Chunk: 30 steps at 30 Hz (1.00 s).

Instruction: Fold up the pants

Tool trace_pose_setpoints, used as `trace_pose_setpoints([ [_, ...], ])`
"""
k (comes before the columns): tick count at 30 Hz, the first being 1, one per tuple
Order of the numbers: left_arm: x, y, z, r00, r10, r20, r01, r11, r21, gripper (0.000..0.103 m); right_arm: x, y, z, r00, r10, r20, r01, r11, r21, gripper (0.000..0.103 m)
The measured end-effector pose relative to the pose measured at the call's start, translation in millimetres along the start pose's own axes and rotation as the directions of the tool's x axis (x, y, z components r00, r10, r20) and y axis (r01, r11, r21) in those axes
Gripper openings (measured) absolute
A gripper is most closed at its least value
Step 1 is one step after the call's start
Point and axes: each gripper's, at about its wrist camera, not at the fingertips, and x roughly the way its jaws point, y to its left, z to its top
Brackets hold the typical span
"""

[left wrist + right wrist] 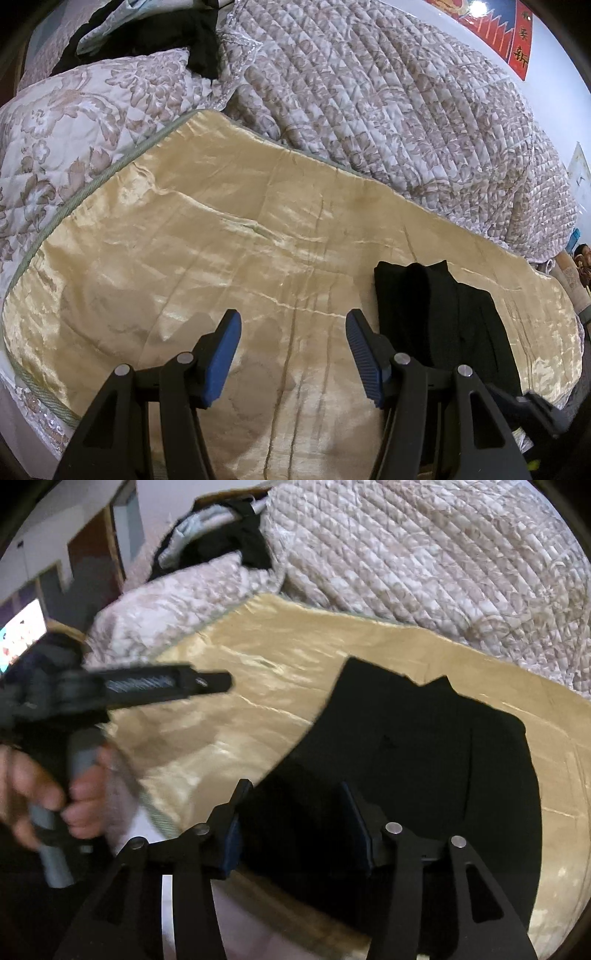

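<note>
While both jaws gape, pants (pixel 424 757) folded under right gripper (pixel 295 827), right of left gripper (pixel 293 350)

Soft indoor light, heavy fisheye bending at my edges.
Glare streaks the gold cover (pixel 229 236); my right view smears the left gripper (pixel 207 681).

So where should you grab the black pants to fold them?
Probably the far left corner of the black pants: it lies flat on the gold cloth with bare cloth beside it. Come in from the left with the open right hand-held gripper, sliding one finger under that edge.
</note>
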Motion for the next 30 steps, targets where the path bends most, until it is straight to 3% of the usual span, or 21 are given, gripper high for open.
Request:
trace_pose_setpoints([
  [3,-0.1,-5.1,0.5,1.000,-0.011,0.002,0.011,1.000,0.009,0.062,-33.1,-10.0,-0.6,0.989,0.096,0.113,-0.103,0.993,0.057,0.050],
  [5,-0.3,-11.0,0.6,1.000,-0.030,0.003,0.030,0.999,0.021,0.062,-46.0,-20.1,-4.4,0.986,0.061,0.154,-0.076,0.993,0.091,0.050],
  [7,-2.0,-20.1,0.5,0.999,-0.053,0.009,0.052,0.998,0.040,0.062,-43.3,-34.6,-13.9,0.992,0.011,0.123,-0.029,0.989,0.142,0.045],
  [9,-4.2,-29.7,0.5,0.996,-0.085,0.012,0.084,0.995,0.055,0.062,-27.7,-46.0,-25.9,0.999,-0.023,0.033,0.017,0.983,0.184,0.026],
  [11,-6.3,-39.1,1.4,0.992,-0.123,0.013,0.122,0.990,0.072,0.062,-12.8,-48.7,-34.8,0.999,0.010,-0.052,0.000,0.983,0.186,0.021],
  [15,-6.3,-63.0,4.5,0.982,-0.191,0.002,0.190,0.975,0.113,0.062,-30.4,-67.2,-21.4,0.995,0.097,0.019,-0.099,0.963,0.250,0.021],
  [17,-3.5,-79.5,8.5,0.976,-0.218,-0.006,0.217,0.964,0.151,0.062,-38.8,-87.2,-12.3,0.999,0.030,0.038,-0.040,0.963,0.267,0.021],
  [20,6.2,-106.8,16.5,0.965,-0.262,-0.023,0.261,0.940,0.218,0.062,-33.7,-118.5,5.4,0.998,-0.062,0.000,0.059,0.955,0.289,0.021],
  [23,25.6,-126.2,17.4,0.966,-0.252,-0.056,0.258,0.928,0.270,0.062,-14.8,-142.5,27.1,0.995,-0.094,-0.037,0.101,0.954,0.284,0.021],
  [25,45.7,-129.4,13.2,0.974,-0.204,-0.094,0.223,0.934,0.278,0.062,6.3,-156.5,40.0,0.992,-0.106,-0.066,0.120,0.953,0.277,0.021],
  [28,67.0,-126.3,2.3,0.982,-0.127,-0.142,0.163,0.947,0.277,0.062,31.6,-175.2,40.3,0.985,-0.127,-0.114,0.155,0.944,0.290,0.021],
  [30,66.2,-124.7,0.8,0.982,-0.137,-0.134,0.169,0.949,0.268,0.063,38.9,-187.1,32.5,0.987,-0.105,-0.122,0.140,0.934,0.328,0.018],
])
